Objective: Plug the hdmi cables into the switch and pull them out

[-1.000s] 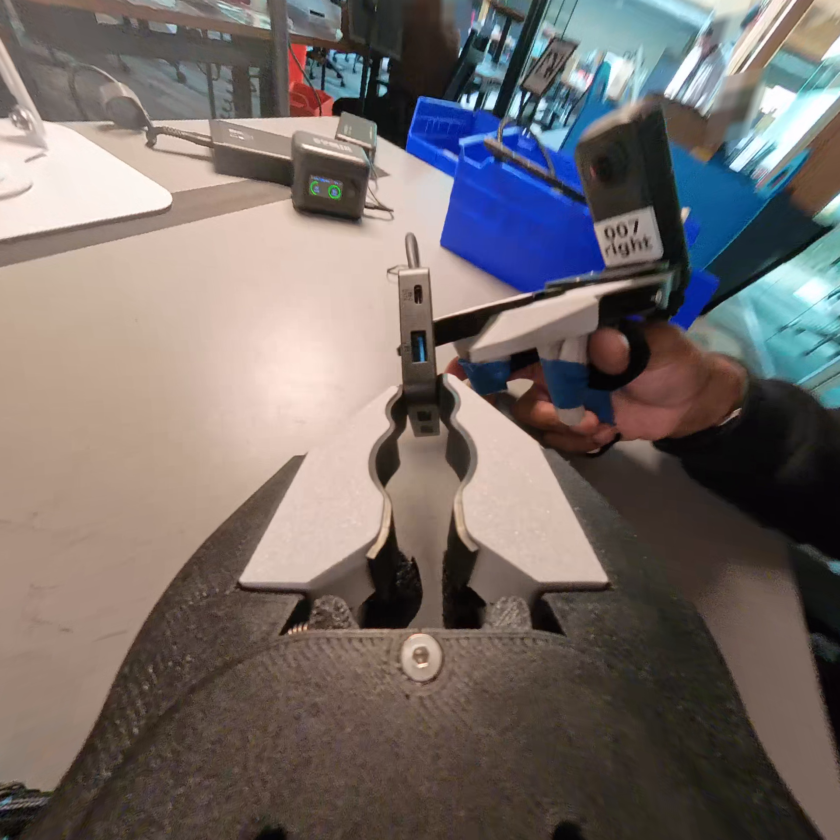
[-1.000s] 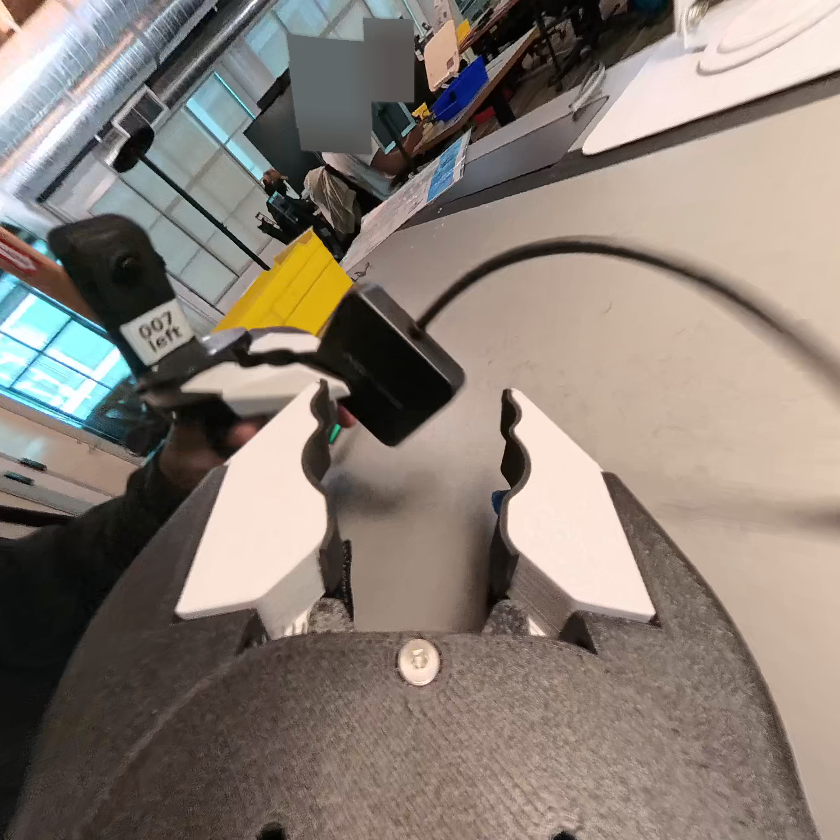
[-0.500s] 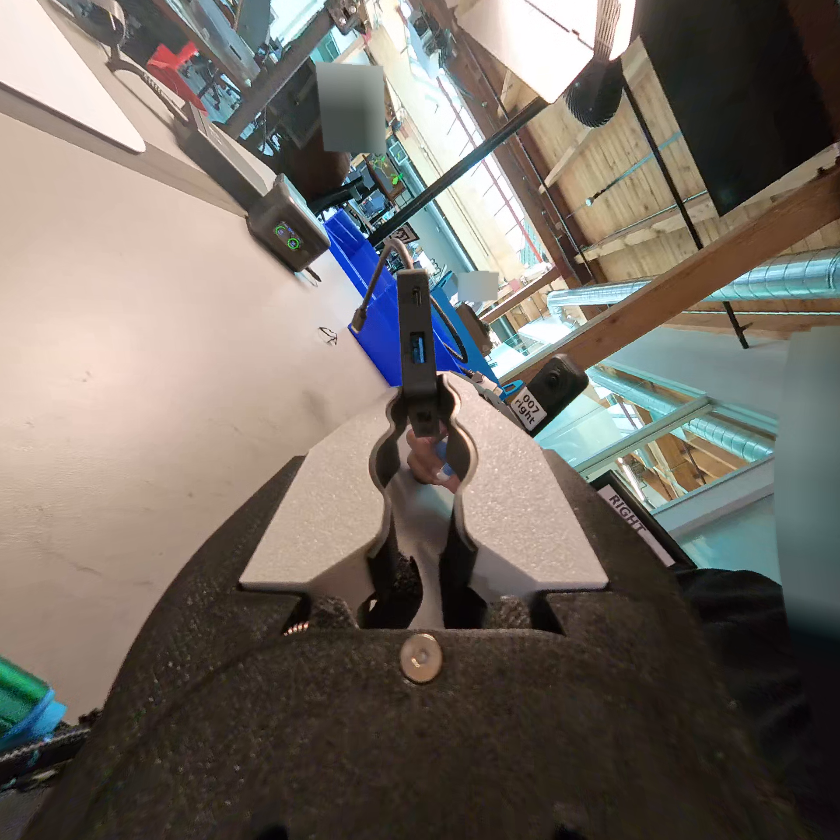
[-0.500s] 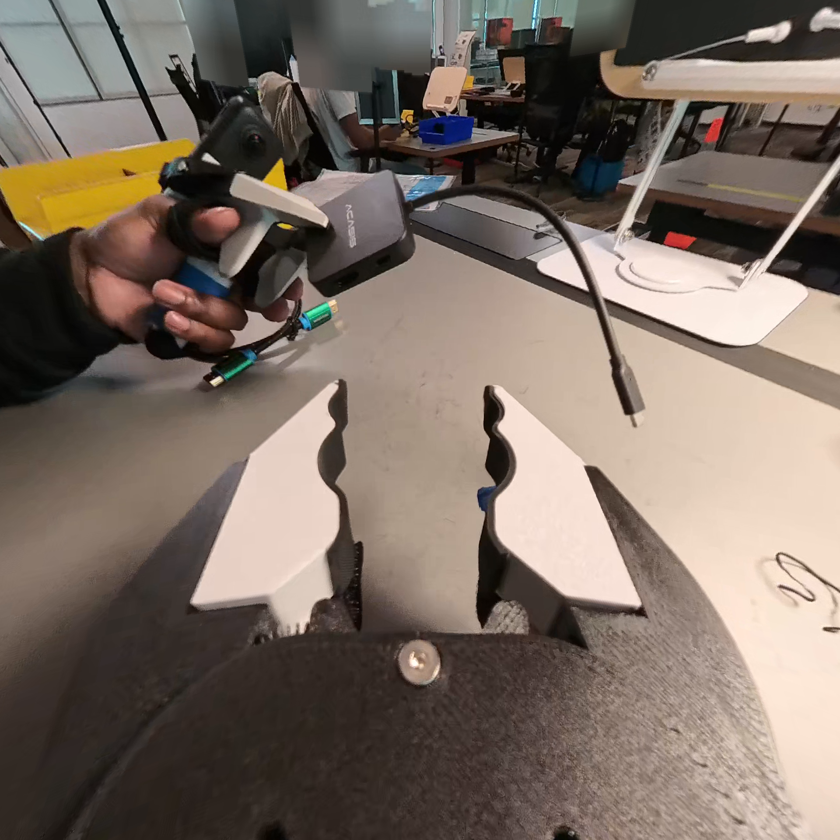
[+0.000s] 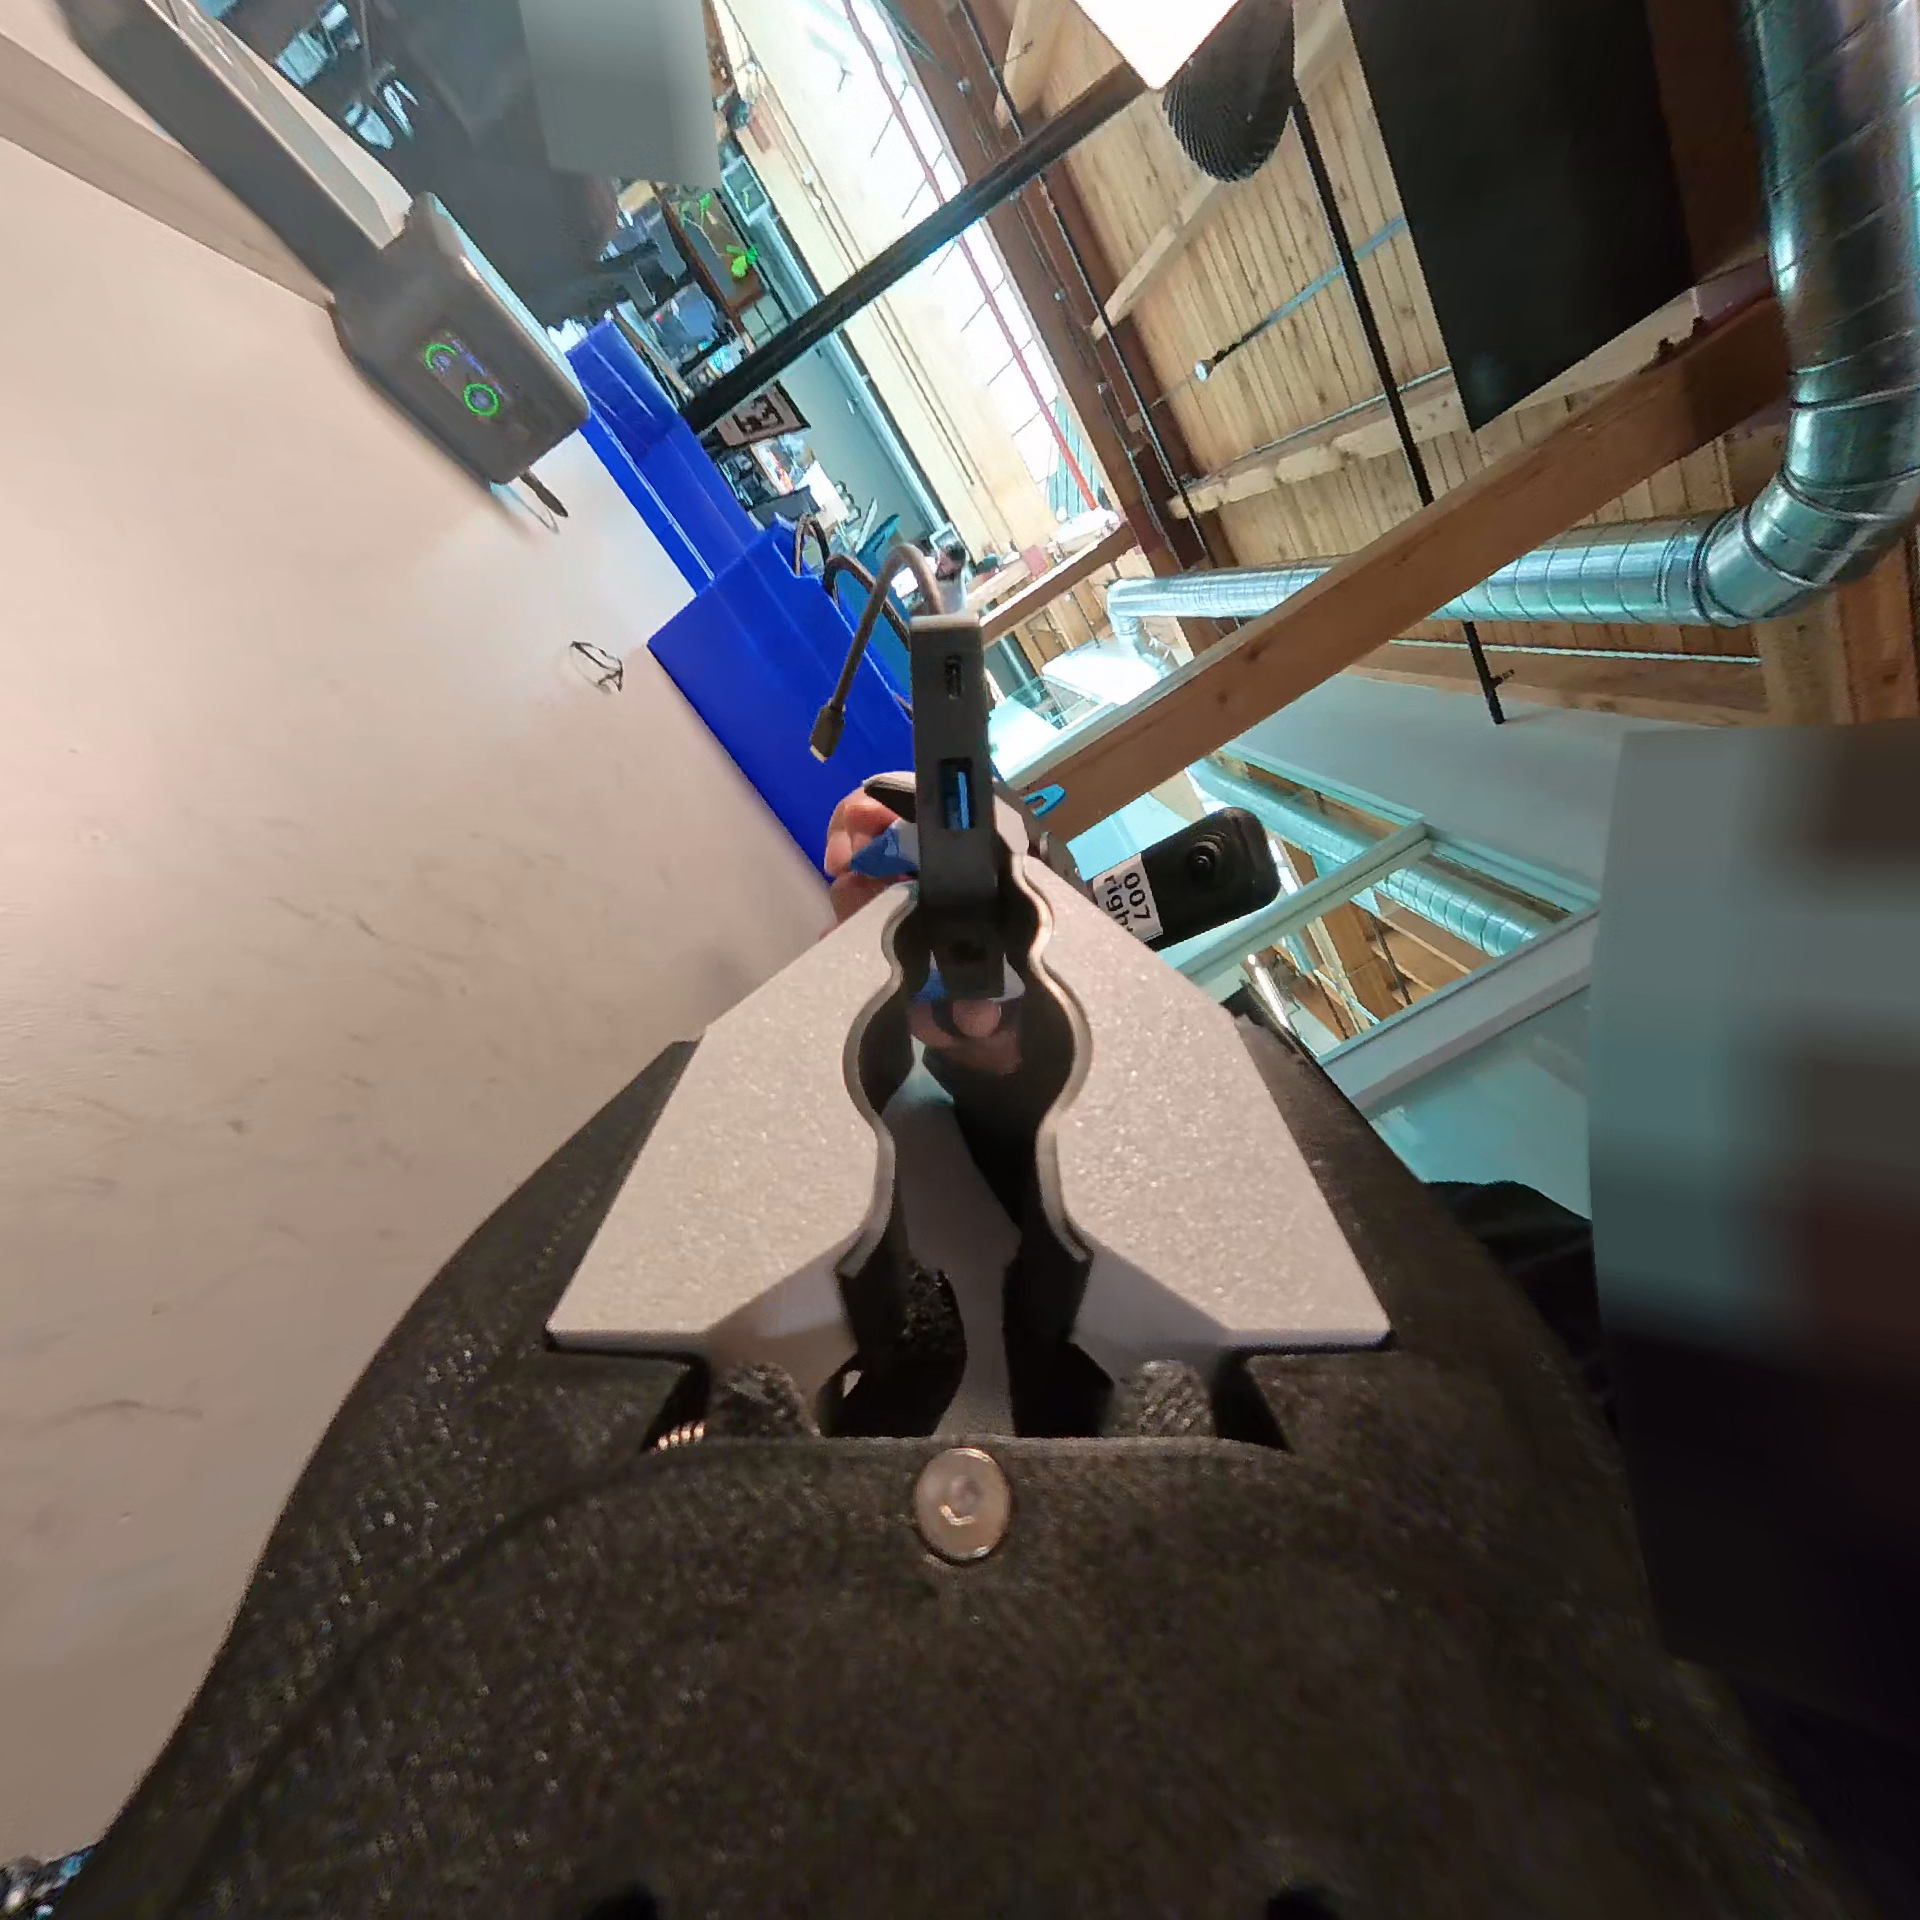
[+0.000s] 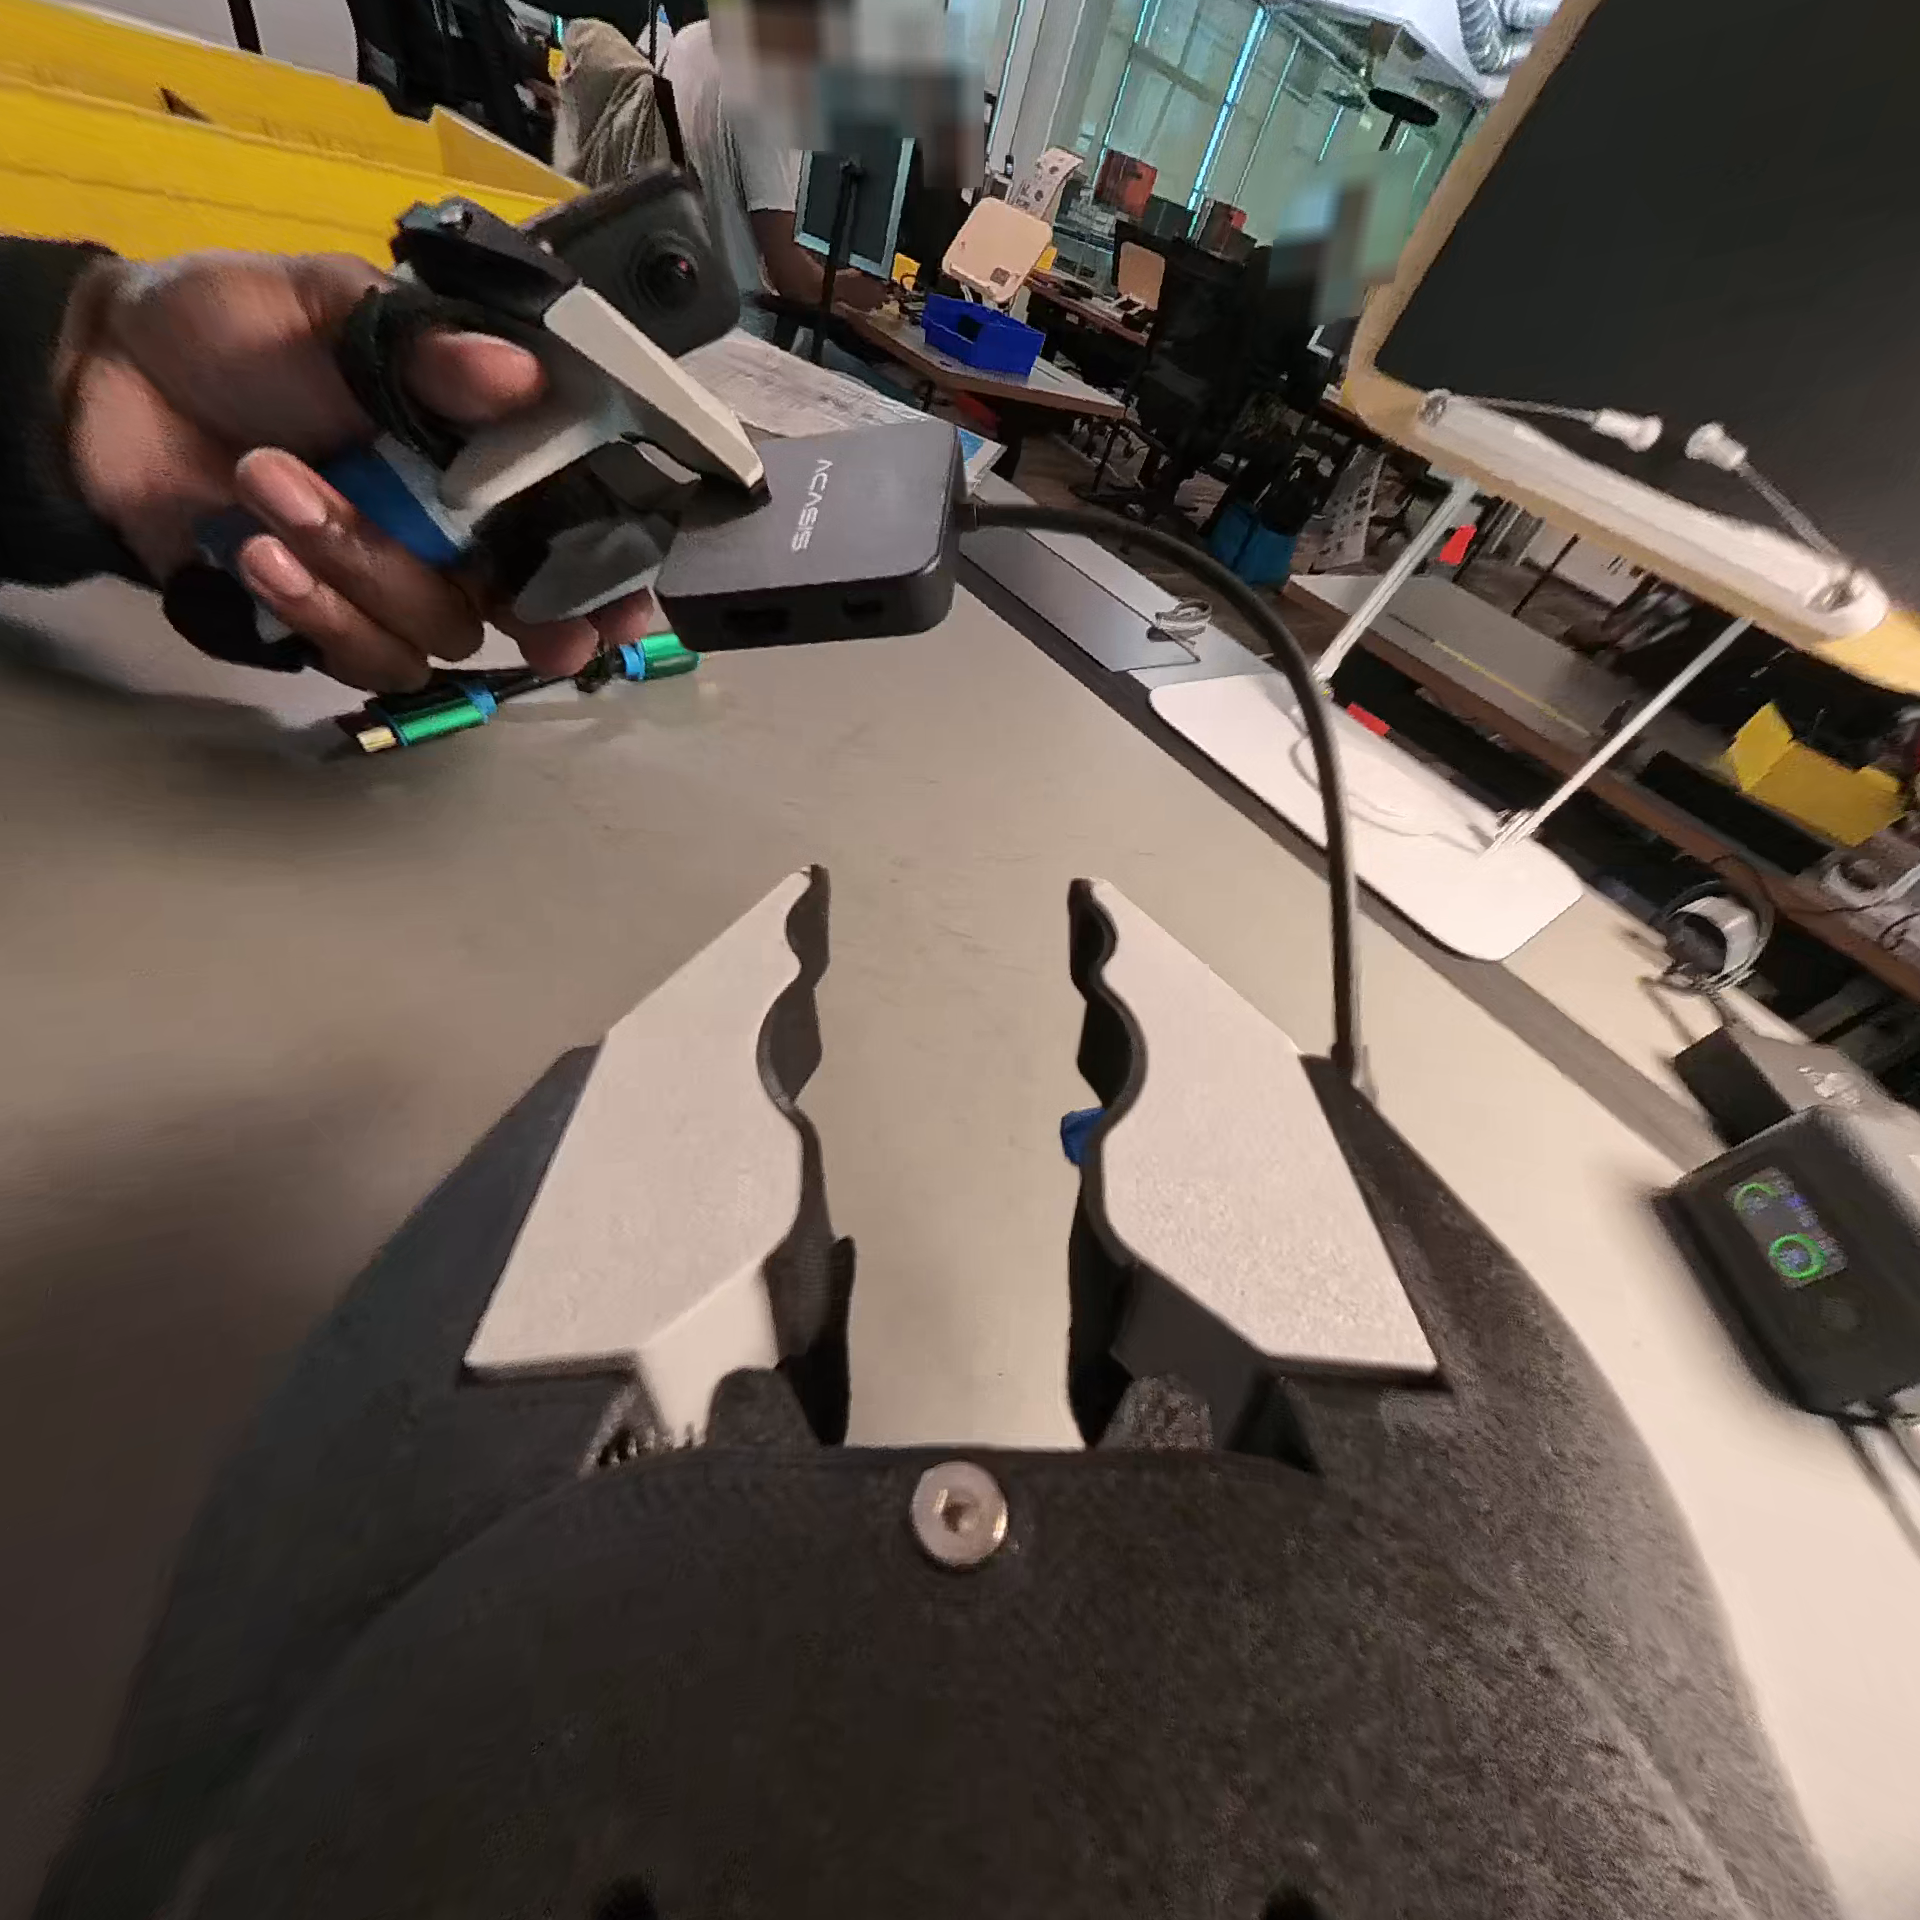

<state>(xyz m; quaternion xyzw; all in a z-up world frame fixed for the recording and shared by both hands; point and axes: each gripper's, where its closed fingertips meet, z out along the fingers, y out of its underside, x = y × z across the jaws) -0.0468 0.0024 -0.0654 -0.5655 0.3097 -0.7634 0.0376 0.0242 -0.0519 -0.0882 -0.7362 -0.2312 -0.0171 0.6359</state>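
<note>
My left gripper (image 5: 961, 914) is shut on the dark grey switch (image 5: 951, 779), a flat hub held edge-on above the table, its short cable (image 5: 862, 644) hanging free. In the right wrist view the left gripper (image 6: 665, 520) holds the switch (image 6: 831, 540) level, with ports on the edge facing me. The switch's cable (image 6: 1320, 769) arcs down behind my right finger. HDMI cables with green and blue plugs (image 6: 447, 712) lie on the table under the left hand. My right gripper (image 6: 945, 894) is open and empty, low over the table, short of the switch.
A small dark device with green rings on its screen (image 6: 1787, 1247) sits on the table at right, also in the left wrist view (image 5: 457, 374). A white monitor base (image 6: 1382, 821) stands behind. Blue bins (image 5: 769, 665) and a yellow bin (image 6: 208, 156) border the table (image 6: 935, 790).
My left gripper has tilted and lifted the switch from near the table into the air. My right gripper has swung round to face the switch's port edge and stays open.
</note>
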